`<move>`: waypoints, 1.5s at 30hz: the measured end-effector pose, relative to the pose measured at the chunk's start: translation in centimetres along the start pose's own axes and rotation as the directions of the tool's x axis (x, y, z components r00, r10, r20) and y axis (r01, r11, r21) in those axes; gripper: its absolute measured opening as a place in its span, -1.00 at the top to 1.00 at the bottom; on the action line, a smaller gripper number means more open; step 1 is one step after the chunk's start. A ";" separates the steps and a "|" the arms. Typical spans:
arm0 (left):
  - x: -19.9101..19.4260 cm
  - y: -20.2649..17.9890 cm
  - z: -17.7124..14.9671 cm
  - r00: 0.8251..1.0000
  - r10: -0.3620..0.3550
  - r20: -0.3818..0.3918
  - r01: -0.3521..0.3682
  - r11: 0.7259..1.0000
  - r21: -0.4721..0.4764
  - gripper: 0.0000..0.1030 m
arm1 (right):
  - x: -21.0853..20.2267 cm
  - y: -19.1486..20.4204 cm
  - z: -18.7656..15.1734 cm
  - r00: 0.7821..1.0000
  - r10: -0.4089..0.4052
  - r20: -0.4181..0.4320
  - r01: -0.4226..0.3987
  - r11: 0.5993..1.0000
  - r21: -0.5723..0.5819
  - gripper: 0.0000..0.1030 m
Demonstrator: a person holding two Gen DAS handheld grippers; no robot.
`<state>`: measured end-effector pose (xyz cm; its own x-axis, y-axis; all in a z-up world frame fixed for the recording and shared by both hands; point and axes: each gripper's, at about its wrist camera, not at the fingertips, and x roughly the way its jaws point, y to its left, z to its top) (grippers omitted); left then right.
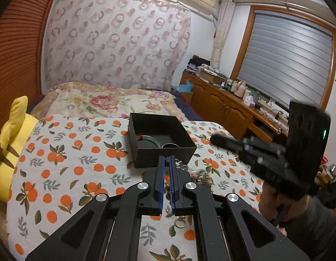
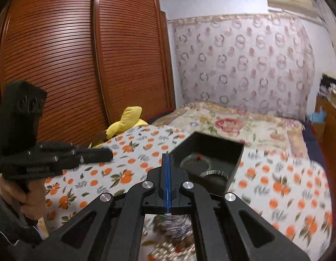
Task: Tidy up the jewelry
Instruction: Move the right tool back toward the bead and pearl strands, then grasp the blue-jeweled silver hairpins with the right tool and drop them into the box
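Observation:
An open black box [image 1: 161, 139] sits on the orange-print cloth [image 1: 65, 156]; two silver bangles [image 1: 154, 141] lie inside it. It also shows in the right wrist view [image 2: 211, 163]. My left gripper [image 1: 166, 158] hovers just in front of the box with a narrow gap between its blue pads, nothing visibly held. A heap of loose jewelry [image 1: 200, 177] lies under and right of it. My right gripper [image 2: 167, 156] is shut with pads together, raised beside the box; blurred jewelry [image 2: 176, 228] lies below it. In the left wrist view the right gripper [image 1: 218, 140] is blurred.
A yellow plush toy [image 1: 9, 143] lies at the cloth's left edge. A floral bed [image 1: 115, 100] lies behind, a wooden wardrobe [image 2: 80, 65] to the left, and a cluttered wooden sideboard [image 1: 228, 102] to the right under the window.

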<state>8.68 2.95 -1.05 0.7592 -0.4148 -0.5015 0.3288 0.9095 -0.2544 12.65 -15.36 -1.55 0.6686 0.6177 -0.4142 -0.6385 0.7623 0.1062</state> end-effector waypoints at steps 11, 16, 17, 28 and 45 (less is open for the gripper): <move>1.8 1.3 -1.0 0.998 0.034 -0.050 -0.034 0.999 -0.001 0.96 | 2.1 -1.7 -0.8 0.990 -0.008 -0.144 0.006 1.000 -0.016 0.98; 2.0 2.1 -1.4 0.993 0.094 -0.077 -0.092 0.995 0.022 0.96 | 4.4 -0.4 -3.1 0.965 0.021 -0.262 -0.016 1.000 0.023 0.88; 2.0 2.4 -1.6 0.991 0.103 -0.085 -0.102 0.995 0.020 0.96 | 4.8 -0.1 -3.4 0.960 0.035 -0.279 -0.026 0.999 0.033 0.77; 1.8 5.0 -2.9 0.977 0.156 -0.146 -0.153 0.988 0.029 0.41 | 9.8 3.5 -4.7 0.896 0.056 -0.440 -0.060 0.998 0.004 -0.22; 2.1 6.4 -2.9 0.973 0.163 -0.166 -0.162 0.987 0.017 0.34 | 11.7 5.1 -5.7 0.863 -0.013 -0.506 -0.071 0.987 -0.147 -0.07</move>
<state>10.70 7.78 -6.16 0.6984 -0.2599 -0.6668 0.2109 0.9651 -0.1553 15.04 -5.33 -11.03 0.3923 0.4249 -0.8158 -0.7335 0.6797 0.0012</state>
